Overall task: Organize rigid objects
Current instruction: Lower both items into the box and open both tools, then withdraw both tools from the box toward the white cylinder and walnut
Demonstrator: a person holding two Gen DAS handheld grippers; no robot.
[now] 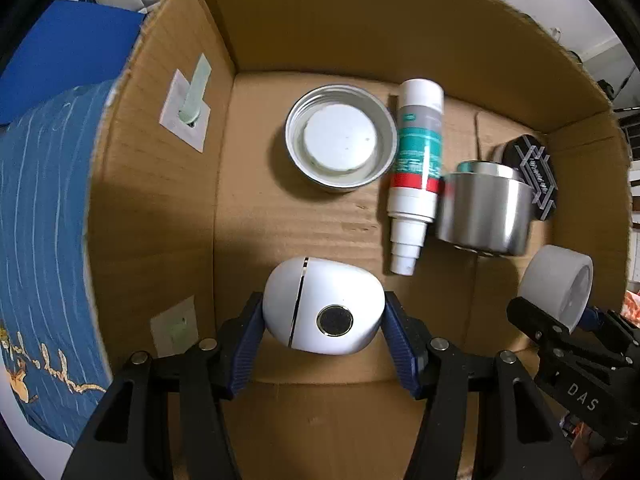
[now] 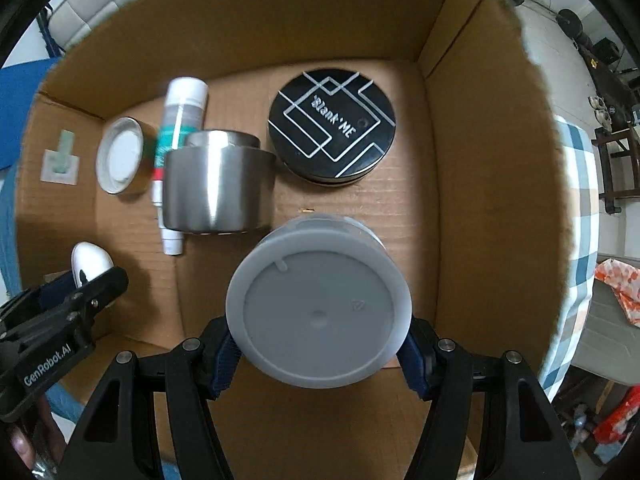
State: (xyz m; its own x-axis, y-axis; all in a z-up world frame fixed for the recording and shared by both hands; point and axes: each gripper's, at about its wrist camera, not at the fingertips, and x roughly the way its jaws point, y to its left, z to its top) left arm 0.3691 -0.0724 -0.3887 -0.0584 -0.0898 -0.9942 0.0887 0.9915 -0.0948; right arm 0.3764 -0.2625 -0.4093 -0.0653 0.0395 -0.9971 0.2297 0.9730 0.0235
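Observation:
My left gripper (image 1: 323, 316) is shut on a white egg-shaped device (image 1: 322, 306) with a round dark button, held inside an open cardboard box (image 1: 280, 40) near its front left. My right gripper (image 2: 318, 344) is shut on a grey plastic cup (image 2: 318, 300), its base facing the camera, over the box's front right. The cup also shows in the left wrist view (image 1: 558, 286), and the white device in the right wrist view (image 2: 90, 262). On the box floor lie a metal lid (image 1: 340, 138), a white and teal tube (image 1: 416, 168), a steel cup (image 1: 484, 208) and a black round tin (image 2: 332, 128).
Blue patterned cloth (image 1: 44, 220) lies left of the box. A pale hook on a white sticker (image 1: 188, 108) is stuck to the box's left wall. Checked fabric (image 2: 580, 200) and clutter sit right of the box. Bare cardboard floor (image 1: 288, 228) shows between the held device and the lid.

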